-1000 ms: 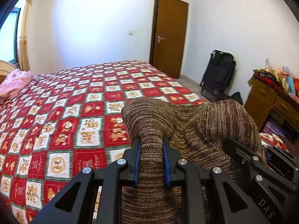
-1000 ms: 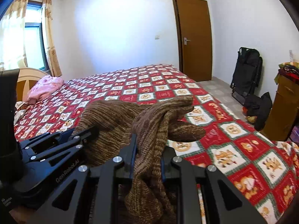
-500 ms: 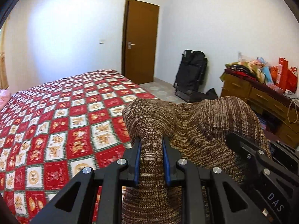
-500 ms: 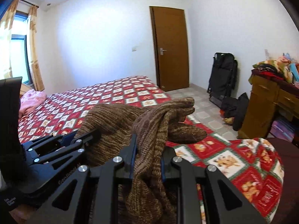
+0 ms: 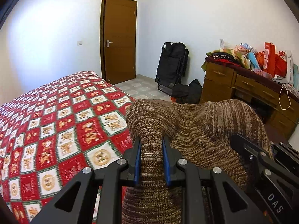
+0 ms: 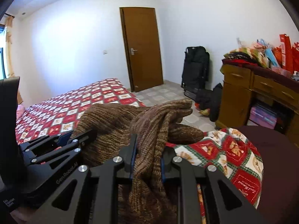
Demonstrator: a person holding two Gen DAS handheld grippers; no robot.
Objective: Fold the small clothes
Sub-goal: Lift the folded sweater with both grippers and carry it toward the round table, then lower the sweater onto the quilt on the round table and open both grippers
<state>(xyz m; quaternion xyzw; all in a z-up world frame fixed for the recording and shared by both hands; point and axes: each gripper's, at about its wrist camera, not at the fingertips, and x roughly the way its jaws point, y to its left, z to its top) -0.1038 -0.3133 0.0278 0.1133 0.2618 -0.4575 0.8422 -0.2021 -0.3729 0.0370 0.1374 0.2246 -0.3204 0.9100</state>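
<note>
Gripping knit (image 5: 196, 123) w/ both grippers, left (image 5: 151, 160) & right (image 6: 147, 160) fingers clenched on bunched edges, held above bed (image 5: 56, 123) (9 o'clock). Keep edges level, taut, then lay flat before folding.

bright daylight | soft wall glare | fisheye edge warp, dark corners

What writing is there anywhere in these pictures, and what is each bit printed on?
"DAS": white letters on the right gripper, cut off at the left view's edge.
"GenRoboAI": on the left gripper, seen in the right view.
Small white print lower on that same gripper: too small to read.
White script on a red square of the quilt: too blurred to read.
Print on the red bags on the dresser: too small to read.
</note>
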